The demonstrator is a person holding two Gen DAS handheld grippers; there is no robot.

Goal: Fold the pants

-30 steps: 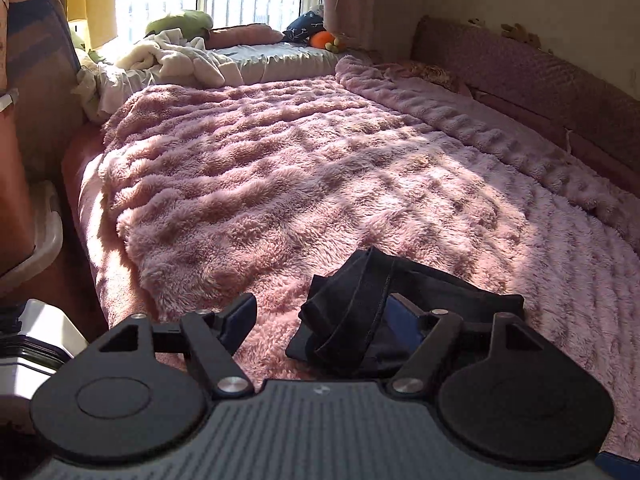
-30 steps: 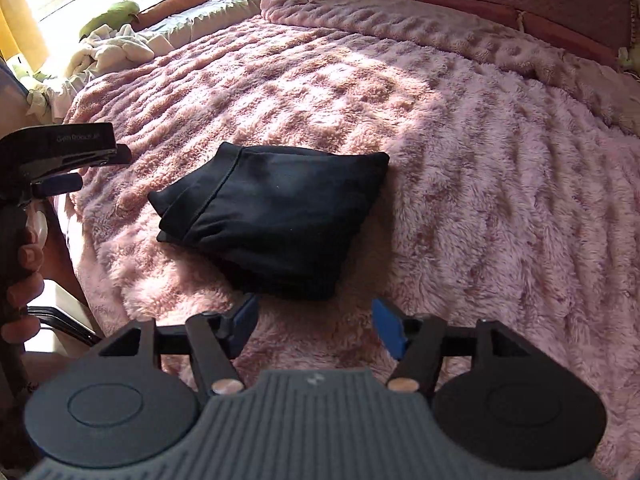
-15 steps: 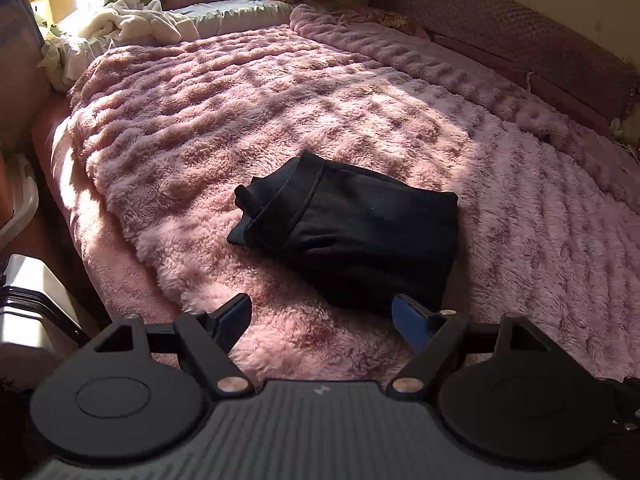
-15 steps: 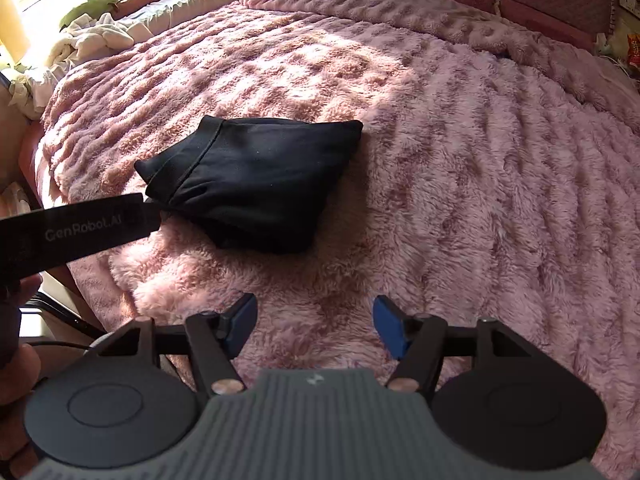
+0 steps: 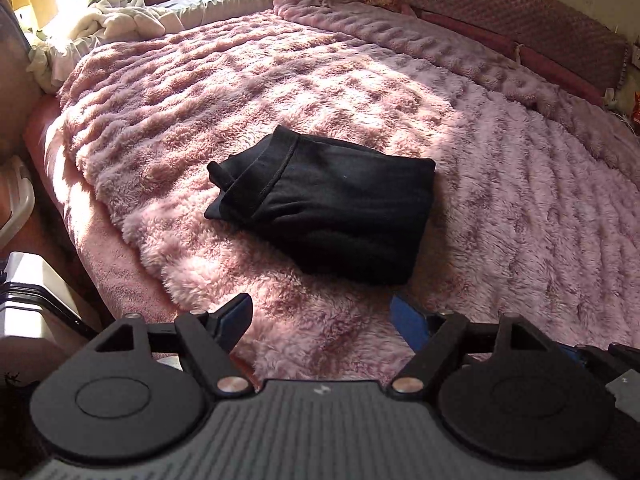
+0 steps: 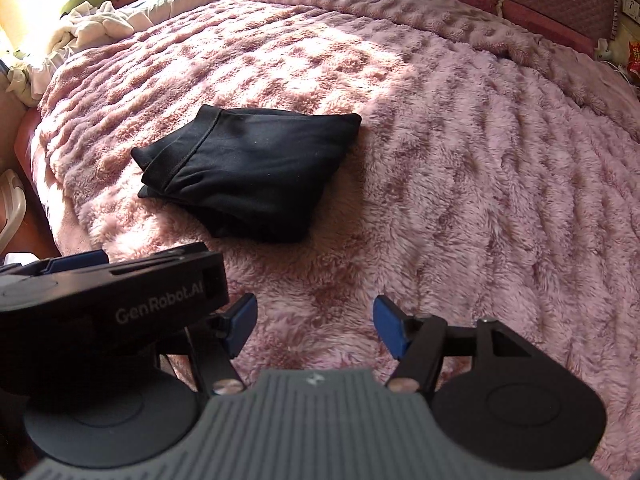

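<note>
Black pants (image 5: 332, 208) lie folded into a compact bundle on the fluffy pink blanket (image 5: 500, 184), waistband toward the left. The same pants (image 6: 248, 172) show in the right wrist view, left of centre. My left gripper (image 5: 322, 320) hangs open just short of the bundle's near edge, with nothing between its blue pads. Further back from the bundle, my right gripper (image 6: 316, 326) is open too and holds nothing. The left gripper's black body (image 6: 112, 300) fills the lower left of the right wrist view.
The bed's left edge (image 5: 80, 240) drops to a floor with a white box (image 5: 24, 296) and a plastic chair. Rumpled white bedding (image 5: 116, 20) and cushions lie at the far end by the window. A padded headboard (image 5: 520, 16) runs along the right.
My left gripper has drawn back from the pants and swung right, so the whole bundle now shows ahead of it. The right gripper shifted slightly, and the left gripper's body entered its view.
</note>
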